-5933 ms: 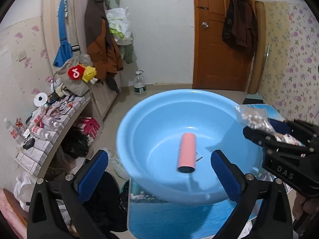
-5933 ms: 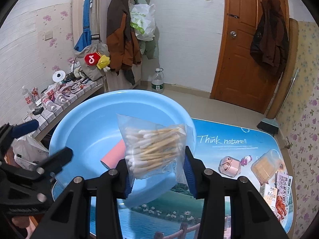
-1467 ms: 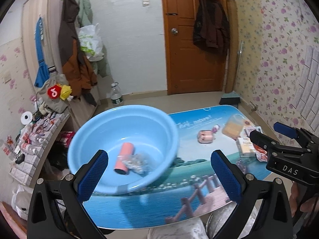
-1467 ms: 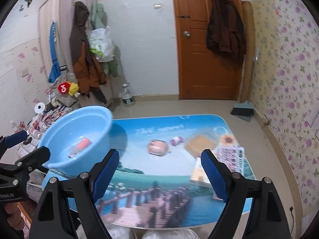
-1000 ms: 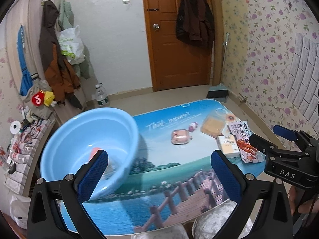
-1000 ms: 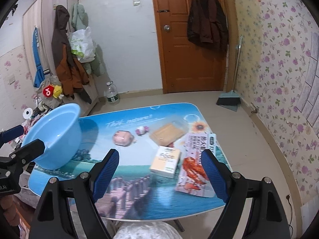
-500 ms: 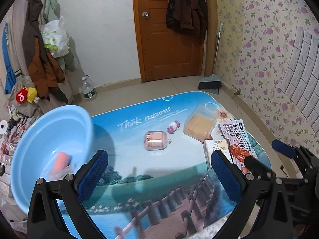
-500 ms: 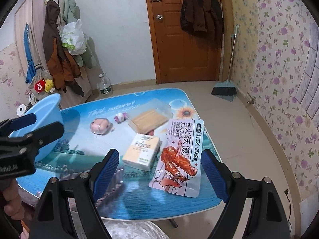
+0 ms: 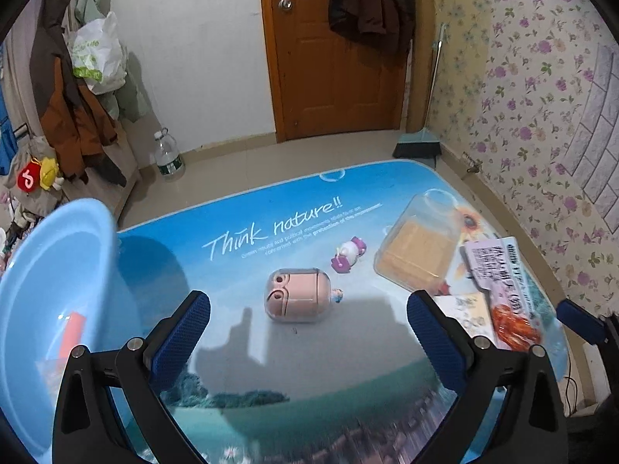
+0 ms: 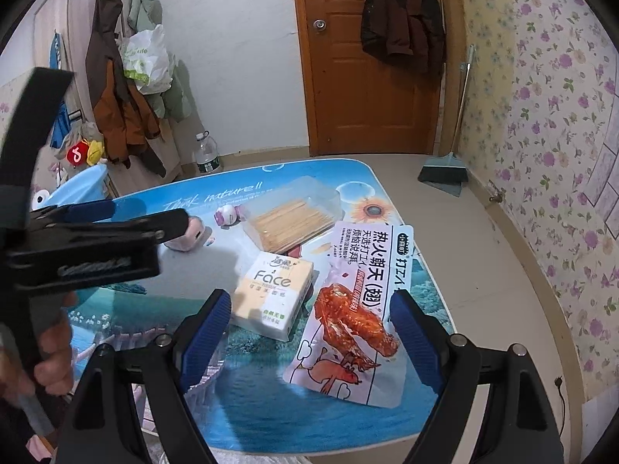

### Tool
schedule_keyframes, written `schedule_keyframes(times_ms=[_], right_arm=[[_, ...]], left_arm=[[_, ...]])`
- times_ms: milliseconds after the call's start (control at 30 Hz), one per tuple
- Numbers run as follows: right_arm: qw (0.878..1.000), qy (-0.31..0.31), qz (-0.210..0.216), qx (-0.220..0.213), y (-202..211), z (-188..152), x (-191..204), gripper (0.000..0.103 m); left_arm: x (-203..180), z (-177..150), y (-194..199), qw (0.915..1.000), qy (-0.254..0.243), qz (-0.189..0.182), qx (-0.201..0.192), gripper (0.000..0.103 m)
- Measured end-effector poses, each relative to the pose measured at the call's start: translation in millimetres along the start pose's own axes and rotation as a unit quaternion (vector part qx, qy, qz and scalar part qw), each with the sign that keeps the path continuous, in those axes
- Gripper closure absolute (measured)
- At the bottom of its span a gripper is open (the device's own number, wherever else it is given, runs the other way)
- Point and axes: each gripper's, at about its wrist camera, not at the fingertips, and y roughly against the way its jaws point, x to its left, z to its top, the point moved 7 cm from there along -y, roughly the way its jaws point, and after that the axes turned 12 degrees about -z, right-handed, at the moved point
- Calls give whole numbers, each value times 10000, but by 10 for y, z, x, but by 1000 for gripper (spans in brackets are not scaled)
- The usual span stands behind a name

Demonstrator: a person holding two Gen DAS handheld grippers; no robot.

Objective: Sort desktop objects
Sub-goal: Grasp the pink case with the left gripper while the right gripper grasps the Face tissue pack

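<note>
Blue basin cut off at the left edge; left tool hides part of the pink case.

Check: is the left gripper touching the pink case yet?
Apart. In the left wrist view the pink case lies on the table beyond the open left gripper, with bare tabletop showing between it and both pads.
</note>
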Motion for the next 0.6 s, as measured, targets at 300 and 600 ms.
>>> schedule_keyframes(times_ms=[300,600], right_arm=[[9999,29,71,85,-181,-2,92,17],[9997,124,152,159,-310,-12,281,17]], left_arm=[[140,-94,-337,9993,201,-67,317,14],[316,-185,-537,9975,451,21,546,21]])
